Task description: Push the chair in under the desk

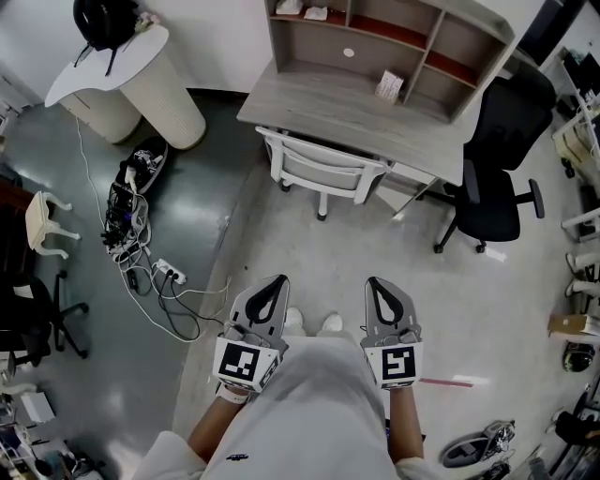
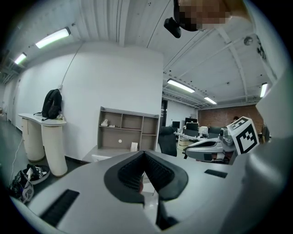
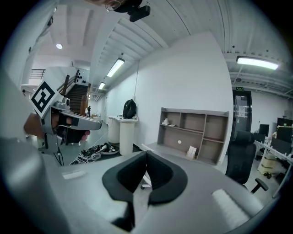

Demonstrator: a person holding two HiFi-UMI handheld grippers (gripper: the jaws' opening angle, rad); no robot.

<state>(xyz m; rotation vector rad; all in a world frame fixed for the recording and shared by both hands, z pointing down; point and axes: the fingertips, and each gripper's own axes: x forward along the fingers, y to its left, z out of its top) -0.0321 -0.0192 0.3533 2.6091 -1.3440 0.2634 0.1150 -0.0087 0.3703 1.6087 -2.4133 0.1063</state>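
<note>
Head view shows you holding the left gripper (image 1: pixel 277 281) and right gripper (image 1: pixel 374 281) closed and empty, well apart from the white chair (image 1: pixel 323 169) at the counter (image 1: pixel 328 105) edge, probably because pushing needs no grasp.

The floor (image 1: pixel 525 281) is pale, speckled grey on the right and turns darker and glossy on the left, where a tangle of cables (image 1: pixel 141 246) and a power strip (image 1: pixel 171 274) lie loose. A plain white wall (image 2: pixel 114 77) rises behind a rounded white counter (image 1: pixel 141 80) with a black backpack (image 1: pixel 105 21) on top. A black office chair (image 1: pixel 502 159) stands on the pale floor at the right. Overhead, a ribbed white ceiling (image 2: pixel 137 23) carries long strip lights (image 2: pixel 52 38) — all lit — and a brick wall (image 2: pixel 219 117) closes the far end of the room.
</note>
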